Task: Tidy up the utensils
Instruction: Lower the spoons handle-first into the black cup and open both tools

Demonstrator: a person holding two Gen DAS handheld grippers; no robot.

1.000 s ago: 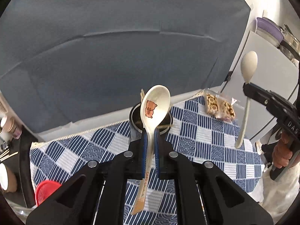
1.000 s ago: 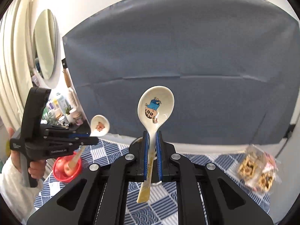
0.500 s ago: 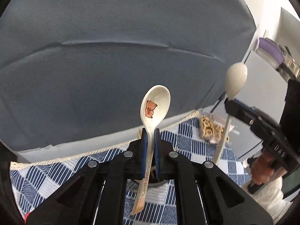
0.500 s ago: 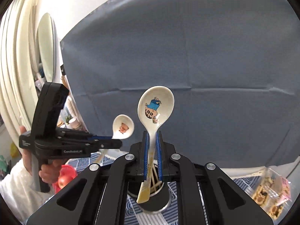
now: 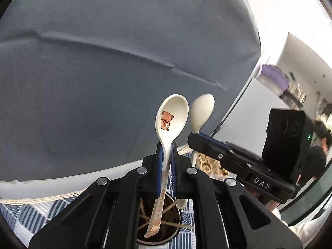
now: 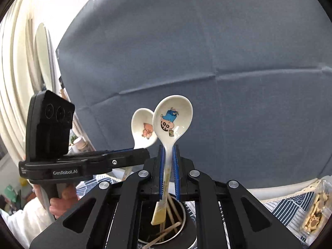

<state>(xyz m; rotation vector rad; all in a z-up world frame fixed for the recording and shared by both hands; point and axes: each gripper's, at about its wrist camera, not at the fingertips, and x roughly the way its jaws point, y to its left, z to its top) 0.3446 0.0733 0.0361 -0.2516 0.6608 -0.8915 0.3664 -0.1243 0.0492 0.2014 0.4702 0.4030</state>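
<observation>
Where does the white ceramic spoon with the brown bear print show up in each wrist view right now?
Left wrist view: the white ceramic spoon with the brown bear print stands centre frame, gripped in the left tongs.
Right wrist view: same spoon sits left of centre, just behind the white ceramic spoon with the cartoon boy print.
Shared landmark: the dark round metal utensil holder with wooden chopsticks, bottom centre in both.

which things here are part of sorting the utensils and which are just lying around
Part of the job:
- bear spoon, clamped in the left tool
- cartoon boy spoon, clamped in the right tool
- utensil cup below both handles
- chopsticks in the cup

Just lying about:
- snack packet
- checked tablecloth
- grey backdrop
</observation>
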